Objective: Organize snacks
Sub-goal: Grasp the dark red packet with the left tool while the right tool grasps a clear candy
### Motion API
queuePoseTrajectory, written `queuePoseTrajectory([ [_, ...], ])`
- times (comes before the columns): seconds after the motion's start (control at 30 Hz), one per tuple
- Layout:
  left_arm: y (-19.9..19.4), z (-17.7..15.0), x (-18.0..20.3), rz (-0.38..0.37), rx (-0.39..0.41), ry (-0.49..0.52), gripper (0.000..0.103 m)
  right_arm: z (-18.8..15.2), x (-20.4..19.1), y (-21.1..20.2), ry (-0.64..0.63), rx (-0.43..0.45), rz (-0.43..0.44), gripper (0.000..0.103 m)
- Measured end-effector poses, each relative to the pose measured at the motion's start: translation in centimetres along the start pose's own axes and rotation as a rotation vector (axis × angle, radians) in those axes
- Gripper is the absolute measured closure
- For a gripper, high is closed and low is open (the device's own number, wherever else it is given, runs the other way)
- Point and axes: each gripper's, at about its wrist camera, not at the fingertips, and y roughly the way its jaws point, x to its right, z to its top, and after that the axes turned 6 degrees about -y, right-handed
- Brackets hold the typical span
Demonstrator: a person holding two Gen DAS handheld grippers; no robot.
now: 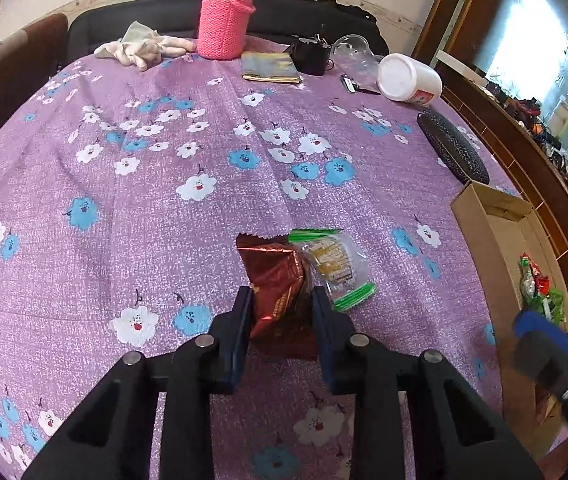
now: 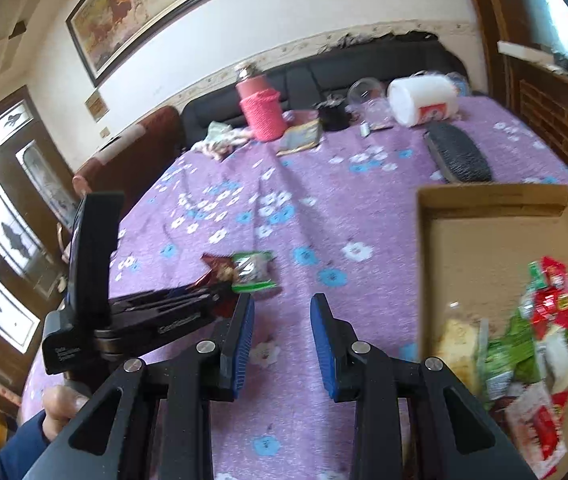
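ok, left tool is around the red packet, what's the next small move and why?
Probably lift the red snack packet clear of the cloth, then carry it to the cardboard box. The left tool has its fingers pressed on both sides of it, and the clear-wrapped cake lies against it.

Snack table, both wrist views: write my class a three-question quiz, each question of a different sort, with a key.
1. True or false: the left gripper has its pads against the dark red snack packet.
2. Multiple choice: the clear packet with green ends lies A) inside the cardboard box, B) on the tablecloth touching the red packet, C) under the pink bottle.
3. Fill in: between the right gripper fingers there is ___.

Key: 1 true; 2 B; 3 nothing, only tablecloth behind them.
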Motion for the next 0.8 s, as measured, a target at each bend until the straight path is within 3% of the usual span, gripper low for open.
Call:
queuePoseTrajectory([
  [0.3, -3.4, 1.7, -3.5, 0.001, 0.084, -0.101, 0.077, 1.4, -0.9, 4.0, 0.112, -0.118, 0.079, 0.071],
  [0.4, -4.3, 1.9, -4.1, 0.052, 0.123, -0.113, 0.077, 2.4, -2.6, 6.2, 0.059, -0.161, 0.019, 0.071],
  [0.6, -4.9, 2.3, -5.2, 0.044, 0.133, -0.153, 0.077, 4.4, -4.1, 9.8, -0.026, -0.198, -0.091, 0.072],
  [0.8, -4.8, 2.3, -4.9, 0.039, 0.131, -0.143, 0.077, 4.7, -3.4, 12.8, -0.020, -0.252, -0.105, 0.072],
])
